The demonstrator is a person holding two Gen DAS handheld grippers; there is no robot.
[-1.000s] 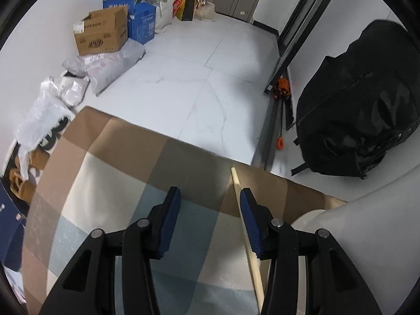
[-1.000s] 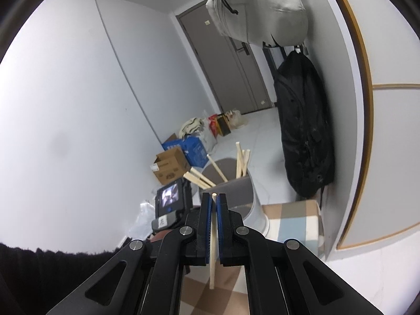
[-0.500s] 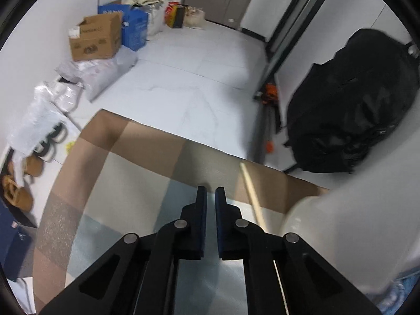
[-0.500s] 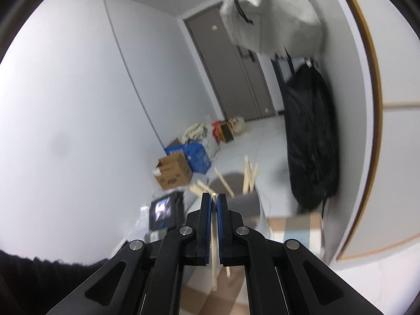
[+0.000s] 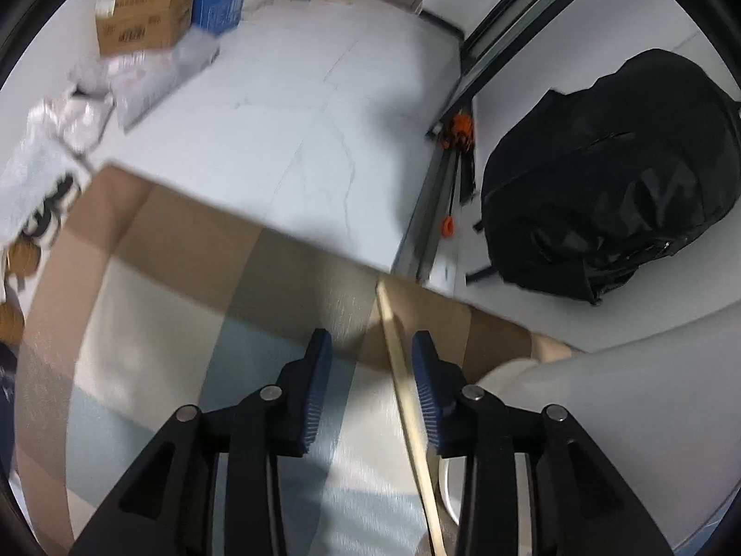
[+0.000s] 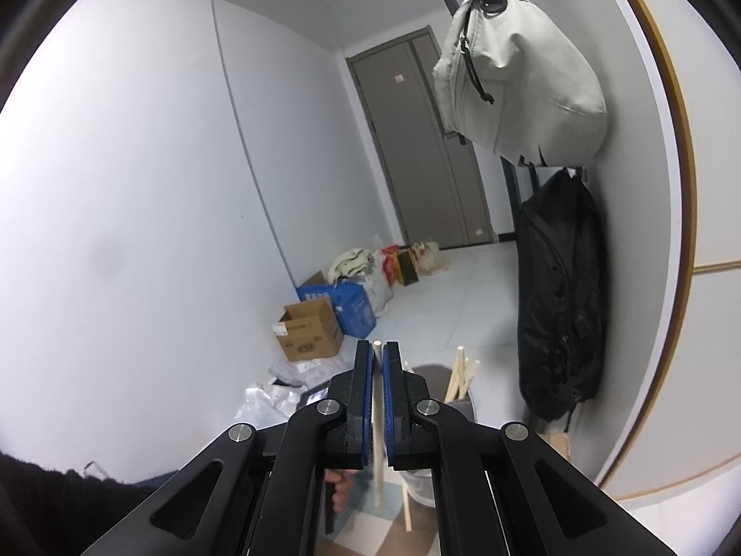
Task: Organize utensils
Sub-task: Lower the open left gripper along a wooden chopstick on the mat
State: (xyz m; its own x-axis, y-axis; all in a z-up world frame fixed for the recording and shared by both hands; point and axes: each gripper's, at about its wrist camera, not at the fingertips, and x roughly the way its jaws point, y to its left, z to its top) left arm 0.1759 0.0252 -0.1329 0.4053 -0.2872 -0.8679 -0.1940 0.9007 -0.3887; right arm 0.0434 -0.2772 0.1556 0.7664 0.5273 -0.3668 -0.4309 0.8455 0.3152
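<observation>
A wooden chopstick (image 5: 400, 370) lies on the checked cloth (image 5: 162, 324). It runs between the fingers of my left gripper (image 5: 370, 336), close to the right pad (image 5: 426, 398). The jaws are opening and do not press on it. My right gripper (image 6: 377, 347) is shut on another chopstick (image 6: 378, 472), which stands upright in the air. Just right of and below it, a grey holder (image 6: 458, 405) has several chopsticks (image 6: 461, 370) sticking out. One more chopstick (image 6: 406, 509) lies on the cloth below.
A pale rounded container (image 5: 625, 417) stands just right of the left gripper. A black backpack (image 5: 602, 176) hangs by the wall past the table's far edge (image 5: 259, 227). A hand (image 6: 340, 486) shows under the right gripper. Boxes (image 6: 308, 336) sit on the floor.
The left jaws shut on nothing half a second ago and have spread again, now straddling the lying chopstick. The right gripper has risen with its chopstick, and the holder sits lower in its view.
</observation>
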